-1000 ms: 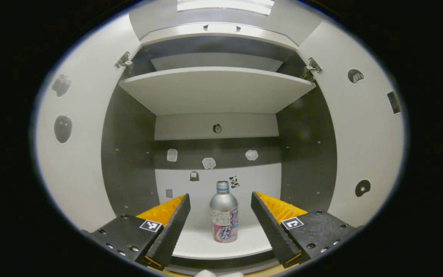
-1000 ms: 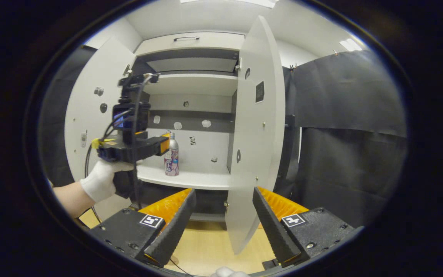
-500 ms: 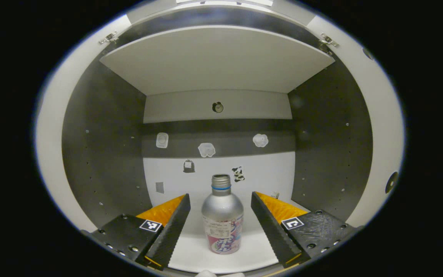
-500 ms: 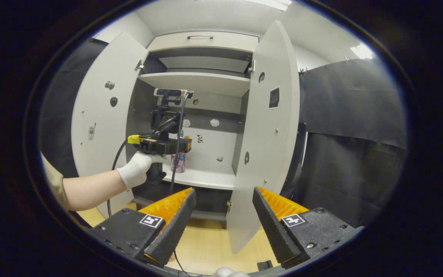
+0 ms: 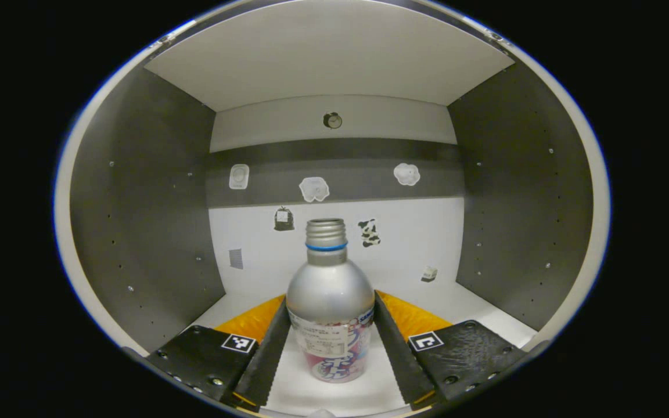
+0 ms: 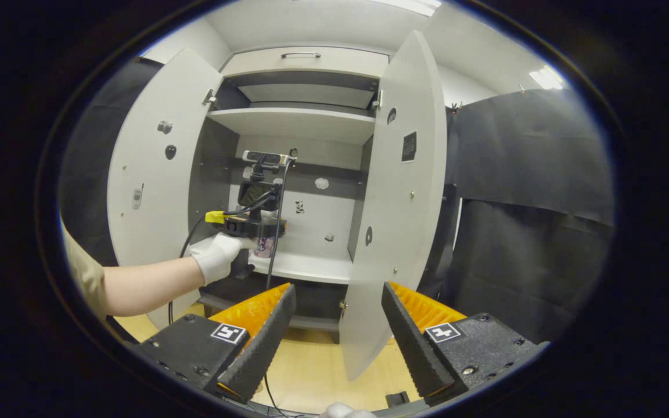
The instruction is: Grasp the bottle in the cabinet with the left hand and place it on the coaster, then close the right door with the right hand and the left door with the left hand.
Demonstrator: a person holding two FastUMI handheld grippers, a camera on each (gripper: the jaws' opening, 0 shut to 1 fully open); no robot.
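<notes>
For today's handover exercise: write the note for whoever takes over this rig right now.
Left gripper: inside the cabinet, fingers on either side of the bottle; whether they press it is unclear.
Right gripper: open, empty, held back facing the right door.
Bottle upright on the lower shelf. Both doors open; left door swung wide.
Done: the reach.
Left: grip, lift out, set on coaster, close right door, then left.

Cabinet shelf, white, lower compartment: one silver bottle standing upright near front edge; one small pale object near the back right corner.
</notes>
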